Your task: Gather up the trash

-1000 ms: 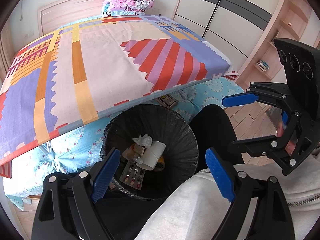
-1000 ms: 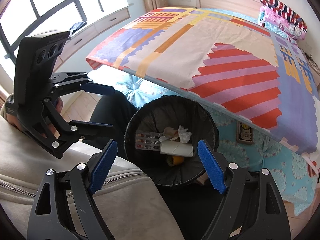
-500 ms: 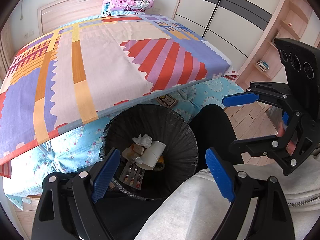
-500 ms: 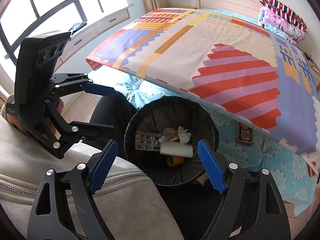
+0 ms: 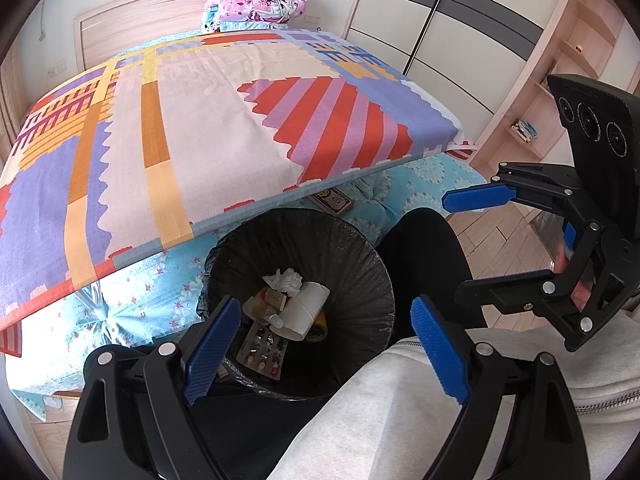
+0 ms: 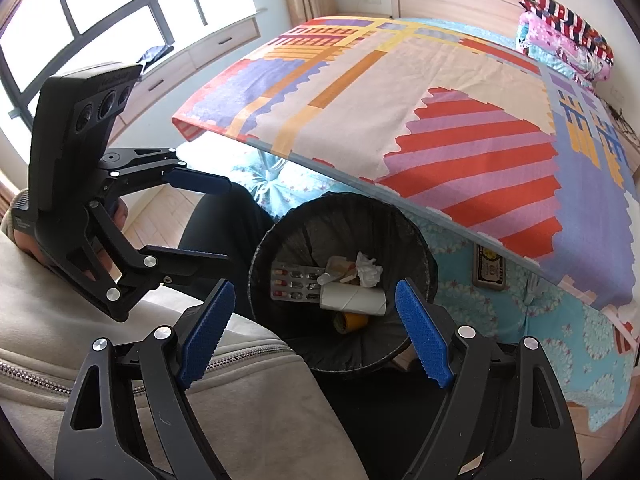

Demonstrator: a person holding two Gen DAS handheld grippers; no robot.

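A black-lined trash bin (image 5: 360,272) (image 6: 416,240) stands at the foot of the bed. It holds a cardboard tube (image 5: 306,308) (image 6: 352,300), a pill blister pack (image 5: 262,354) (image 6: 292,280), crumpled tissue (image 5: 282,280) (image 6: 366,268) and a yellow tape roll (image 6: 350,322). My left gripper (image 5: 326,354) is open and empty above the bin's near rim; it also shows at the left of the right wrist view (image 6: 208,220). My right gripper (image 6: 312,334) is open and empty above the bin; it also shows at the right of the left wrist view (image 5: 476,240).
The bed with a colourful patterned cover (image 5: 200,128) overhangs the bin. A flat box (image 5: 332,202) (image 6: 488,270) lies under the cover on the blue sheet. My leg in black (image 5: 424,248) and a grey jacket (image 5: 392,420) are beside the bin. Wardrobe (image 5: 440,20) and shelves stand right.
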